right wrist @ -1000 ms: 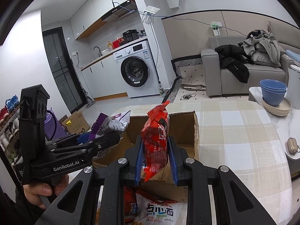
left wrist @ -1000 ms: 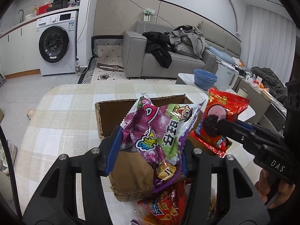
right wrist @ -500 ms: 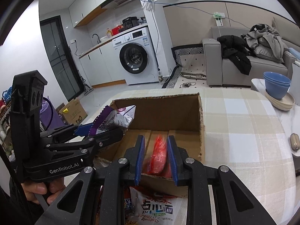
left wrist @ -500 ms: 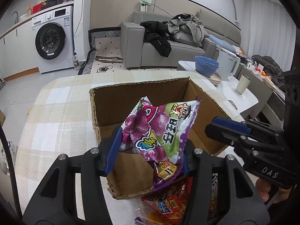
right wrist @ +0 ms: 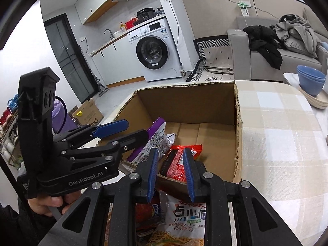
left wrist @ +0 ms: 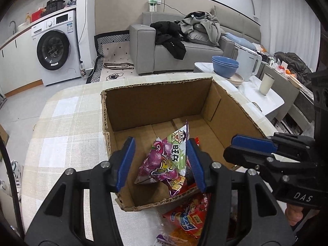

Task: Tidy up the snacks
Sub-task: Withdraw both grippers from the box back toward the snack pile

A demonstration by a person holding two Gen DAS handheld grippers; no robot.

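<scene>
A cardboard box (left wrist: 155, 104) stands open on the checked table (left wrist: 65, 127). The left claw (left wrist: 160, 141) reaches over the box's near wall, pointing down toward 12 o'clock. A purple bag (left wrist: 164, 164) sits tilted between its blue pads, one corner up at 12 o'clock and its low end across the rim of the near wall. The bag lies against the pad at 3 o'clock, while a strip of cardboard shows beside the pad at 9 o'clock, so I cannot tell whether the pads press on it or only frame it. In the right wrist view, the right claw (right wrist: 170, 153) is clamped on a red pack (right wrist: 178, 160), whose far end lies inside the box just past the near wall. From there the purple bag (right wrist: 157, 135) is at 9 o'clock of the red pack, with its serrated edge raised and the left claw (right wrist: 137, 129) around it. A hand (right wrist: 47, 203) grips that claw's handle at 8 o'clock. In the left wrist view the right claw (left wrist: 231, 147) comes in from 3 o'clock, with a hand (left wrist: 295, 215) under its handle. More snack packs (left wrist: 190, 219) lie on the table at 6 o'clock of the box, outside the near wall.
</scene>
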